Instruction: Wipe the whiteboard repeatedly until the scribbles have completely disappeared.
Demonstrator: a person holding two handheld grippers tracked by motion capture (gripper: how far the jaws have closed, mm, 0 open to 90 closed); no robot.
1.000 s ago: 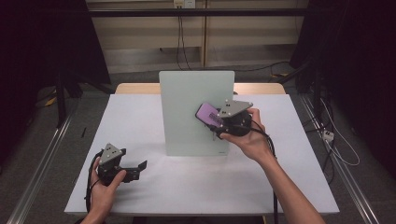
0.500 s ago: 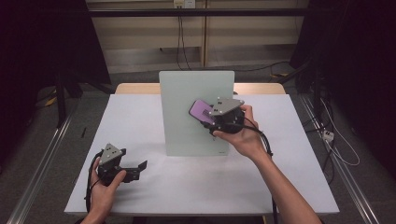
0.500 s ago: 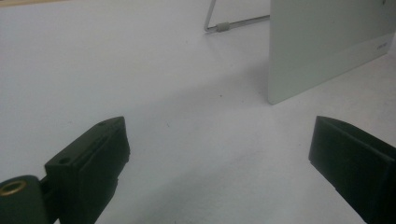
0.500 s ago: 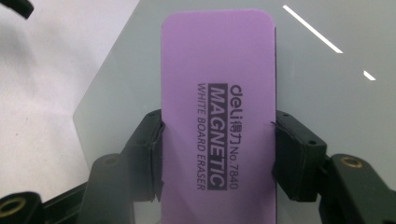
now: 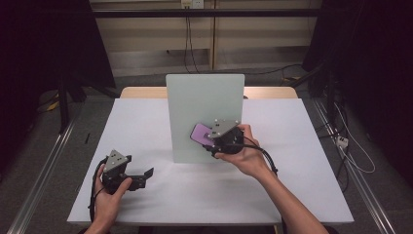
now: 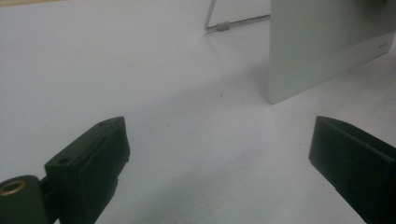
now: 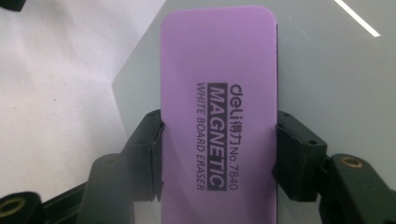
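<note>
A pale upright whiteboard (image 5: pixel 204 112) stands at the middle of the white table (image 5: pixel 292 146). My right gripper (image 5: pixel 214 141) is shut on a purple magnetic whiteboard eraser (image 5: pixel 200 133) and holds it against the lower part of the board's face. In the right gripper view the eraser (image 7: pixel 217 112) lies flat on the board (image 7: pixel 336 70), with a black jaw on each long side and its printed label facing the camera. My left gripper (image 5: pixel 146 174) rests low over the table at the front left, open, with nothing between its jaws. In the left gripper view the board's corner (image 6: pixel 327 46) stands ahead to the right.
The board's wire stand (image 6: pixel 224 24) reaches back behind it. A wooden table edge (image 5: pixel 141 91) shows beyond the white top. Metal floor rails (image 5: pixel 44 170) run along both sides, and cables (image 5: pixel 341 141) lie on the floor to the right.
My right gripper has carried the eraser down and to the left across the board's face. The left gripper has stayed where it was.
</note>
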